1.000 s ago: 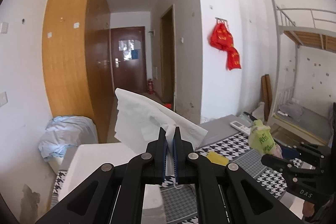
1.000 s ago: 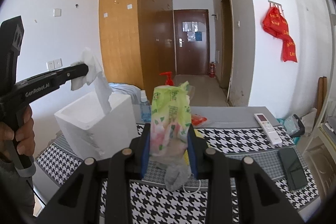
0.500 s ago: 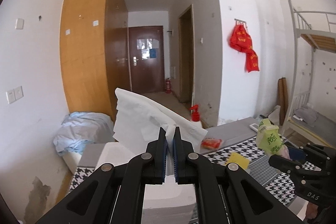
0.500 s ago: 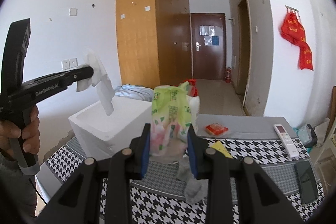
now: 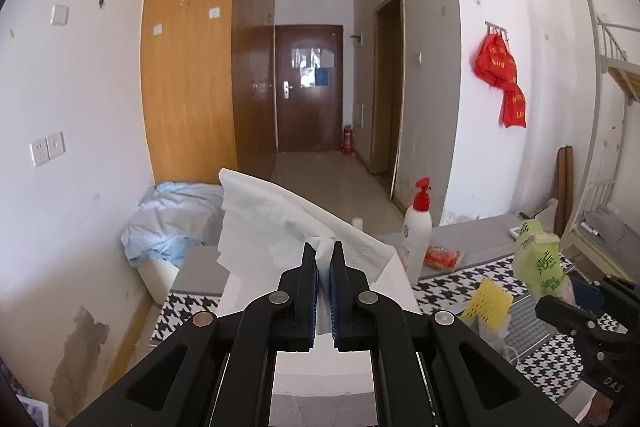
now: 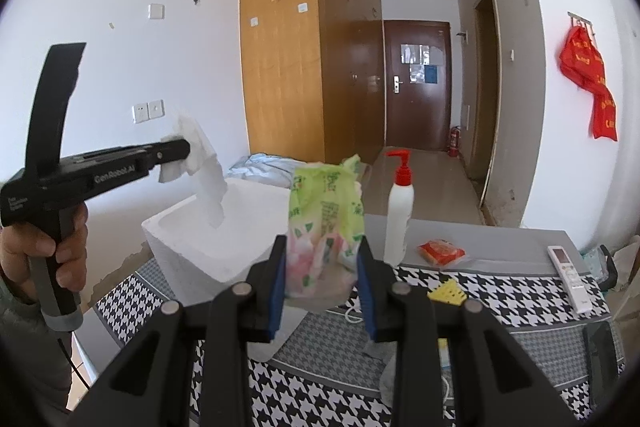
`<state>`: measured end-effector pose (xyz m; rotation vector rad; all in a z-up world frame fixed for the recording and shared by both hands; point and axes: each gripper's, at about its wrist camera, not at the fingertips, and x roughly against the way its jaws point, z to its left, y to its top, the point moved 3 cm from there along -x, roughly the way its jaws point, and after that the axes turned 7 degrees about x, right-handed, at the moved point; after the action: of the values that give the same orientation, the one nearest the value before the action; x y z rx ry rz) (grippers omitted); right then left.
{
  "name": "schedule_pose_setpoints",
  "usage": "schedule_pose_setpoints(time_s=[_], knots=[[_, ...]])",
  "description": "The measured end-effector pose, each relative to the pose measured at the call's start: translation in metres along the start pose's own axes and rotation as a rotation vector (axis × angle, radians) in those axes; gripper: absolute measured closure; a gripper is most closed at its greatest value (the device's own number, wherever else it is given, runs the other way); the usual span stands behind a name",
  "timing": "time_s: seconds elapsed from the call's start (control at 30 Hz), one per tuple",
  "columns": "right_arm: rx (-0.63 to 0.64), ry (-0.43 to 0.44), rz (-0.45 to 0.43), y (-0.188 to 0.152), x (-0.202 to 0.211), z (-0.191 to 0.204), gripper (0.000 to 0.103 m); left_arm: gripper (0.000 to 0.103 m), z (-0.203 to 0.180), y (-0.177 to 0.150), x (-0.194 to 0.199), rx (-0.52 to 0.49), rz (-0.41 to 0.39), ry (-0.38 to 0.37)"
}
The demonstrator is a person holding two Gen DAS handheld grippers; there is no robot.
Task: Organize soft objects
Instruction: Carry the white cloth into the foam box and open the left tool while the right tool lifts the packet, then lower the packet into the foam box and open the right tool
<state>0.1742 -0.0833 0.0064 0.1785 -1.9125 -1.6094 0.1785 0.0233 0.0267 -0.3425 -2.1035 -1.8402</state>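
While a white tissue (image 5: 276,227) hangs pinched at its top, its lower end trails into the open white foam box (image 6: 224,227) standing at the left edge of the tabletop (image 6: 516,255). The left gripper (image 5: 324,255) holds that tissue with its fingers nearly together — only the thin paper sits between the blue pads. The right gripper (image 6: 322,267) clamps a green-and-pink plastic packet (image 6: 326,223) upright above the houndstooth cloth (image 6: 500,291), fingers part way apart on its soft sides. Beyond the packet, a white pump bottle (image 6: 398,211) with a red top stands near the far edge, an orange sachet (image 6: 442,251) just beside it, a yellow sponge (image 6: 447,291) nearer — and a remote (image 6: 568,271) lies toward the right edge.
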Motion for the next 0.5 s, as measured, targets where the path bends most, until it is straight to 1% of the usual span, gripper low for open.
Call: schedule_pose_setpoints(time_s=[0.23, 0.27, 0.33, 0.37, 0.4, 0.43, 0.47, 0.5], knots=[[0.007, -0.003, 0.014, 0.003, -0.008, 0.004, 0.067, 0.098, 0.010, -0.005, -0.022, 0.020, 0.063, -0.001], [0.008, -0.006, 0.016, 0.003, -0.009, 0.004, 0.067, 0.097, 0.011, -0.006, -0.025, 0.019, 0.078, -0.006], [0.008, -0.009, 0.020, 0.004, -0.010, 0.003, 0.067, 0.092, 0.013, -0.007, -0.030, 0.020, 0.100, -0.012], [0.009, -0.010, 0.021, 0.004, -0.011, 0.003, 0.067, 0.082, 0.014, -0.009, -0.031, 0.019, 0.109, -0.010], [0.010, -0.012, 0.023, 0.005, -0.012, 0.004, 0.067, 0.065, 0.016, -0.010, -0.032, 0.019, 0.117, -0.013], [0.011, -0.014, 0.024, 0.006, -0.013, 0.005, 0.067, 0.056, 0.018, -0.011, -0.032, 0.023, 0.116, -0.016], [0.014, -0.015, 0.024, 0.007, -0.014, 0.006, 0.067, 0.041, 0.018, -0.010, -0.031, 0.028, 0.112, -0.020], [0.016, -0.015, 0.023, 0.007, -0.014, 0.007, 0.067, 0.032, 0.020, -0.009, -0.029, 0.034, 0.103, -0.017]])
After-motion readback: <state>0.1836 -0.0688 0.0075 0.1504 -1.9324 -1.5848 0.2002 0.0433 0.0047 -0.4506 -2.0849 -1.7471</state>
